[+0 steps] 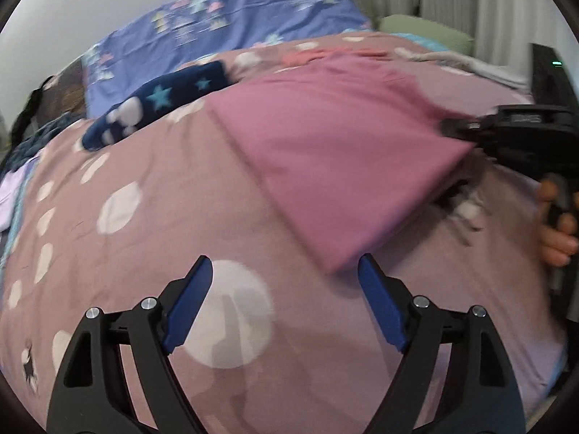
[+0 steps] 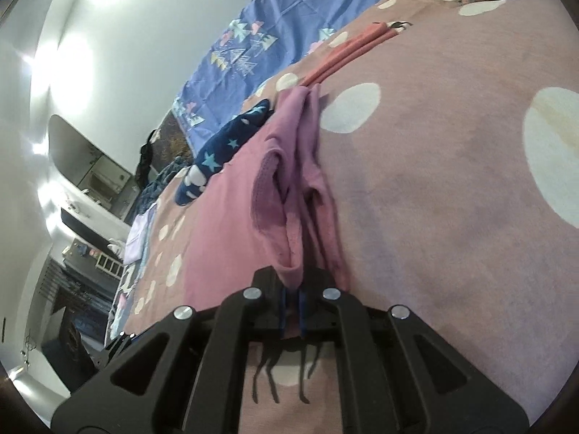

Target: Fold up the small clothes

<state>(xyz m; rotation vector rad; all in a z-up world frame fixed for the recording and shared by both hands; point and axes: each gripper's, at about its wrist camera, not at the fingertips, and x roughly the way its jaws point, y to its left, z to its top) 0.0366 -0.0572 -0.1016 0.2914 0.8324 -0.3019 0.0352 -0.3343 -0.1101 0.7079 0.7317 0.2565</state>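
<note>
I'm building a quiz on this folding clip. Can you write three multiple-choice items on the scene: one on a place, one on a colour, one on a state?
1. Where does the navy star-patterned garment lie?
A. On the bedspread, beside the pink garment
B. On the floor
C. In the left gripper

2. What colour is the garment being folded?
A. Green
B. Pink
C. White

3. How do the grippers stand?
A. Both open
B. Both shut on cloth
C. Left gripper open and empty, right gripper shut on the garment's edge

Answers:
1 A: it rests on the dotted bedspread next to the pink cloth.
2 B: the cloth is plainly pink in both views.
3 C: the left fingers stand wide apart over the bedspread; the right pads pinch pink fabric.
</note>
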